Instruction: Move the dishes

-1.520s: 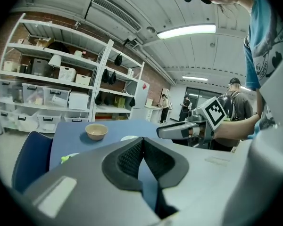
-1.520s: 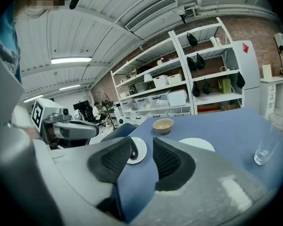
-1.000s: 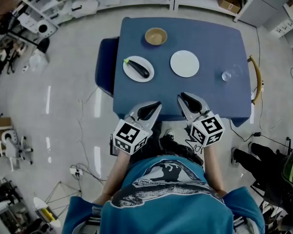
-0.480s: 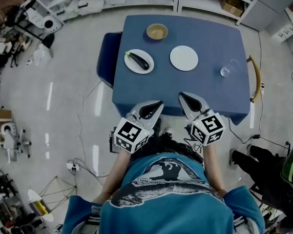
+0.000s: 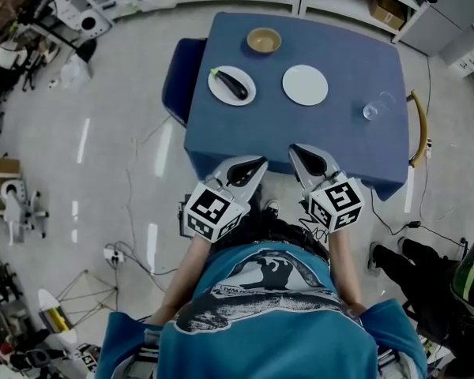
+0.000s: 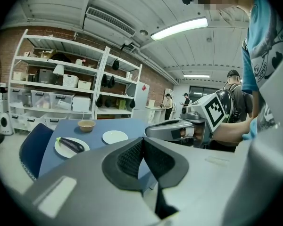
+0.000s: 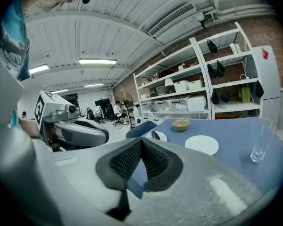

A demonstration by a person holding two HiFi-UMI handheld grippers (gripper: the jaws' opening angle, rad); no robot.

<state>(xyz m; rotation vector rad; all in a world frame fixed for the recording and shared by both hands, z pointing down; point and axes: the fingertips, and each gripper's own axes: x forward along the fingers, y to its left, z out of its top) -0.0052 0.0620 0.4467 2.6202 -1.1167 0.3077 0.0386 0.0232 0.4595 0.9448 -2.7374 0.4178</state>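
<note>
Jaws closed on nothing, my left gripper [image 5: 257, 164] and right gripper [image 5: 298, 150] hover at the blue table's [image 5: 363, 144] near edge; I'd open them before any reach for the empty round white plate [image 5: 305, 84].

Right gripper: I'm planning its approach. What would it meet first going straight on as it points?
Probably the blue table near its front edge; beyond, the eggplant plate, though depth is unclear.
</note>
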